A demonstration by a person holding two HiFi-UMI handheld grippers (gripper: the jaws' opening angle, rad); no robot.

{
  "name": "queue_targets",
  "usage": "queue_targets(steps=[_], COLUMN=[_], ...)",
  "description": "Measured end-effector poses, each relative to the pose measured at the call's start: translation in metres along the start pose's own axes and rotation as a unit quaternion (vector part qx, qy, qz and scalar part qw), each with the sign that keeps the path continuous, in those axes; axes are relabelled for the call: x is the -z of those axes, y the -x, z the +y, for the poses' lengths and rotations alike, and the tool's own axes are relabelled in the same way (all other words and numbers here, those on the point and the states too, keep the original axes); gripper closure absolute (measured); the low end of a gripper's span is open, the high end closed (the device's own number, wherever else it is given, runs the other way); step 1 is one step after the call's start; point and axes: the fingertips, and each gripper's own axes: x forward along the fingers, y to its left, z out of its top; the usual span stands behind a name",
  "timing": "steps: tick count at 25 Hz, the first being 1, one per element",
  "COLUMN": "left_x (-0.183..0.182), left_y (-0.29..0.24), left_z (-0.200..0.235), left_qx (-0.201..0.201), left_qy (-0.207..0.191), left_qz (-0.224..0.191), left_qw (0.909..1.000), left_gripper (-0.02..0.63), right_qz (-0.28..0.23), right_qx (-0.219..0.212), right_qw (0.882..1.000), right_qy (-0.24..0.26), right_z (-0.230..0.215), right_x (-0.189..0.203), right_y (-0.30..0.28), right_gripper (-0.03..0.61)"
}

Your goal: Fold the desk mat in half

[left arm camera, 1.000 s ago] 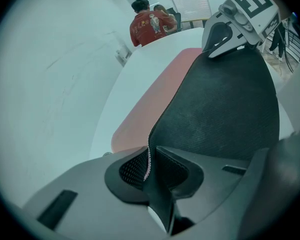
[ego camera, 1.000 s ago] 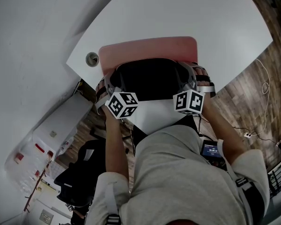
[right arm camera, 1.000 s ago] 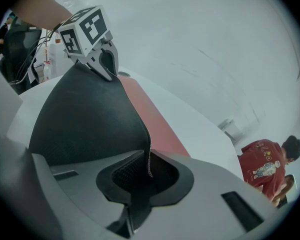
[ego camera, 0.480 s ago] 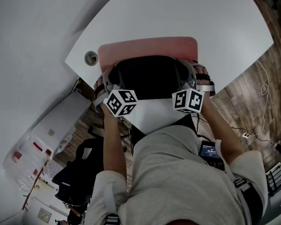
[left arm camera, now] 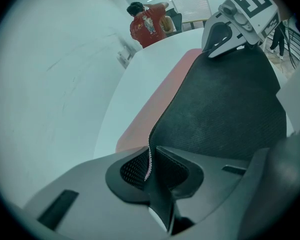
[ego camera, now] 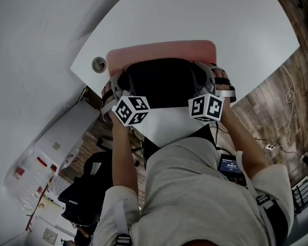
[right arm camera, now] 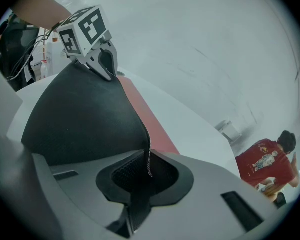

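Observation:
The desk mat lies on the white table [ego camera: 195,14], its pink top [ego camera: 161,50] showing along the far side. Its near half is lifted and curls over, so the black underside [ego camera: 161,83] faces up. My left gripper [ego camera: 117,90] is shut on the mat's near left corner; in the left gripper view the thin mat edge [left arm camera: 149,159] stands pinched between the jaws. My right gripper [ego camera: 208,83] is shut on the near right corner, and in the right gripper view the mat edge [right arm camera: 149,161] is clamped the same way. Each gripper shows in the other's view: right gripper [left arm camera: 225,34], left gripper [right arm camera: 102,59].
A round cable grommet [ego camera: 98,64] sits in the table just left of the mat. A person in a red shirt [left arm camera: 149,19] stands far beyond the table. Cables [ego camera: 287,91] lie on the wooden floor at the right, and a dark chair [ego camera: 87,188] stands at the lower left.
Almost nothing: both grippers keep their hold on the lifted corners, and the marker cubes sit only a touch farther up the picture.

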Motion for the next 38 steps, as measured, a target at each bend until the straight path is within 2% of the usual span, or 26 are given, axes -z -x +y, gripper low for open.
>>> queue_targets(steps=[13,38], left_x=[-0.008,-0.016], left_y=[-0.007,-0.015], left_z=[0.008,0.018], left_qx=[-0.004,-0.005], left_qy=[-0.004,-0.007], left_qz=[-0.003,-0.012], left_qw=[1.0,0.9999], left_gripper=[0.572,0.572], right_qz=[0.0,-0.007], right_qx=[0.005,-0.022], right_qw=[1.0,0.999], right_qy=[0.0,-0.029], right_z=[-0.011,-0.023], right_x=[-0.002,-0.003], right_y=[-0.006,-0.015], right_gripper=[0.525,0.524])
